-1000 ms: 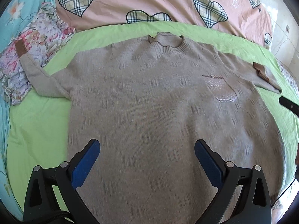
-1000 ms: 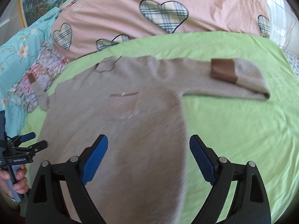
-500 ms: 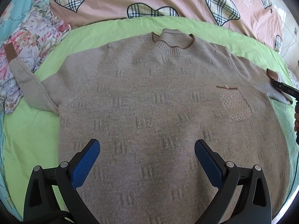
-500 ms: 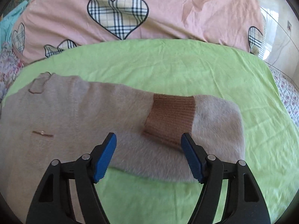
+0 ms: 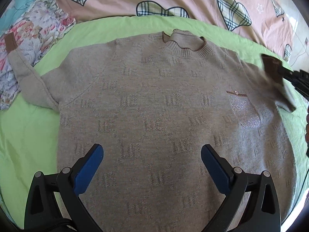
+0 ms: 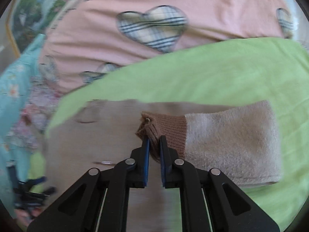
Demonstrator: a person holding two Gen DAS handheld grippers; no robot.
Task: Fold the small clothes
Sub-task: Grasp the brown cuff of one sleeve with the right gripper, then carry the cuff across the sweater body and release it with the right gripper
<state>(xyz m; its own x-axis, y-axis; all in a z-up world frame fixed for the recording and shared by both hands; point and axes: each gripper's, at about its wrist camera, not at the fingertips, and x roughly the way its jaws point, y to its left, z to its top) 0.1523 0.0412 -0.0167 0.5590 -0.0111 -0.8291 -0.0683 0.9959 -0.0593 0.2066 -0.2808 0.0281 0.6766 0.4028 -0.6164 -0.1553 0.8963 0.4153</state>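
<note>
— From the left wrist, the sweater has its hem cut off at the bottom edge, behind the left gripper.

— And the far sleeve?

— Smeared with blur; the right gripper runs out of frame there.

— From the right wrist?

— The sweater's body is one blurred streak, and the sleeve's brown cuff is partly hidden between the closing jaws.

A beige knit sweater lay face up and spread flat on the green sheet, with a ribbed round collar edged in brown, a woven pattern across the body and a glittery chest pocket. One sleeve stretched out onto the floral cloth. The other sleeve's brown ribbed cuff was bunched and lifted off the sheet
</note>
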